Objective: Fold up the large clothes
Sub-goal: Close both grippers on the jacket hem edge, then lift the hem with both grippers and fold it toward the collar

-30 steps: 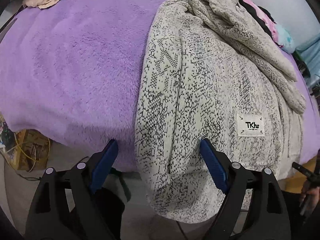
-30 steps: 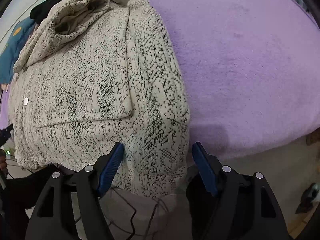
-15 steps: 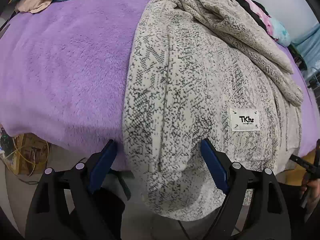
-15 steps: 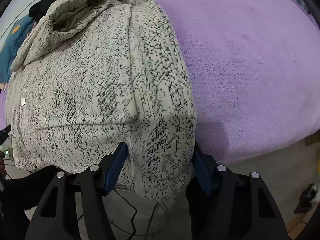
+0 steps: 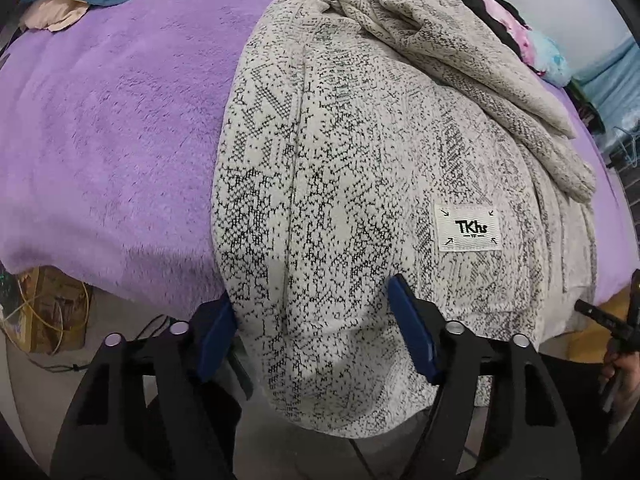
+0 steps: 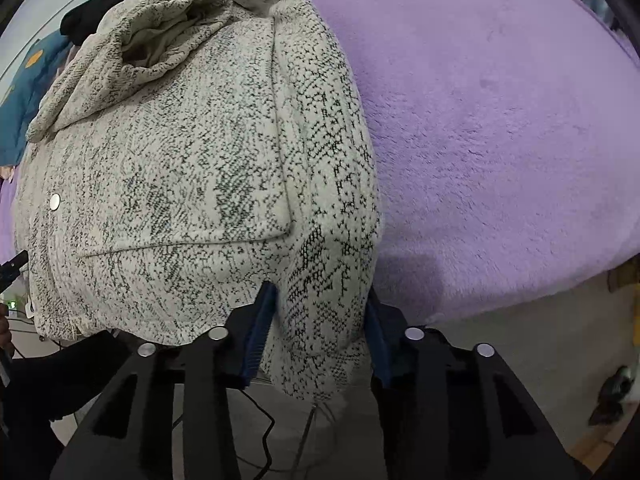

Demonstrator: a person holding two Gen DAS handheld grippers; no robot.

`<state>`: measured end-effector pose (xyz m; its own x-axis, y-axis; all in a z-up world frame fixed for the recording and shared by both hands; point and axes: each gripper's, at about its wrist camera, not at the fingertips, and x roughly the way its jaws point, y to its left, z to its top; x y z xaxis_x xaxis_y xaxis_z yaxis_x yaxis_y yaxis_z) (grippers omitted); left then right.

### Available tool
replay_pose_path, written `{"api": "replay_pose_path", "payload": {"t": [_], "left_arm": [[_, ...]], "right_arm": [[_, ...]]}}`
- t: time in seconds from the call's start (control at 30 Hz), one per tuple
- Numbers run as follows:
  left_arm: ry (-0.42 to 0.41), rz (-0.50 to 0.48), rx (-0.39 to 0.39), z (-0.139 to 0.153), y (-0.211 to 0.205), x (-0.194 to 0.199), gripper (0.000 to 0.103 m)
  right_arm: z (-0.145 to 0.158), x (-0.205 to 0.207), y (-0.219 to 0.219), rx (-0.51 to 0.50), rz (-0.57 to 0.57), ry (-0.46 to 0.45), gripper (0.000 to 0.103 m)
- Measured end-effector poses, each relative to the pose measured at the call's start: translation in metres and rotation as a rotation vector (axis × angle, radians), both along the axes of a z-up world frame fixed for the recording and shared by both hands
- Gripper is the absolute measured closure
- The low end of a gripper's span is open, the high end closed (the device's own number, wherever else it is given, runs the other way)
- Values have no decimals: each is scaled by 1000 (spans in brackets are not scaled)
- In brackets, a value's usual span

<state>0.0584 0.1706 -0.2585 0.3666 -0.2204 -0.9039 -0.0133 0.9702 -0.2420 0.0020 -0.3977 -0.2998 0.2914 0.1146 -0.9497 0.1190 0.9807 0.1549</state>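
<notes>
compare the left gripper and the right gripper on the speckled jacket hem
The left gripper stands wider, straddling a broad stretch of the speckled jacket hem; the right gripper is narrower, its jaws pinching a bunched corner. The left sits below the TKhs label; the right sits below a pocket flap. Both have just been closing with hem fabric between them, over the purple blanket edge.

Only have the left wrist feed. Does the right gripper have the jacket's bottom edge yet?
Observer: Yes. The right gripper jaws have just been closing, and the jacket corner is bunched between them, with the pads touching it.
Operator: Anything hard near that grip?
Observer: One metal snap, on the far side of the front from the jaws.
Operator: Room to fold on that side?
Observer: Bare purple blanket lies beside the jacket there.
</notes>
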Motion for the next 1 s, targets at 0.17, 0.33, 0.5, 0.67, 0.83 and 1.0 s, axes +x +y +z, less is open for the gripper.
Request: {"api": "replay_pose_path", "payload": {"t": [0.17,0.33,0.5,0.67,0.83,1.0], "left_arm": [[4,-1,-3,0,5,-1,47],[-2,-9,-9,3,7,-4,62],[-10,-26,9,6,5,-4,74],[-6,-24,17,13,3,-5,84],[21,12,-26,18,9,-1,86],[14,19,-59,31,13,-4,89]], "right_arm": [[13,-8,7,-4,3,-9,72],[22,-14,18,0,11,-12,82],[34,-20,20,21,6,-17,84],[52,-25,22,31,5,-27,85],[74,-31,30,28,25,-57,88],[94,-36,31,61,15,-90,88]]}}
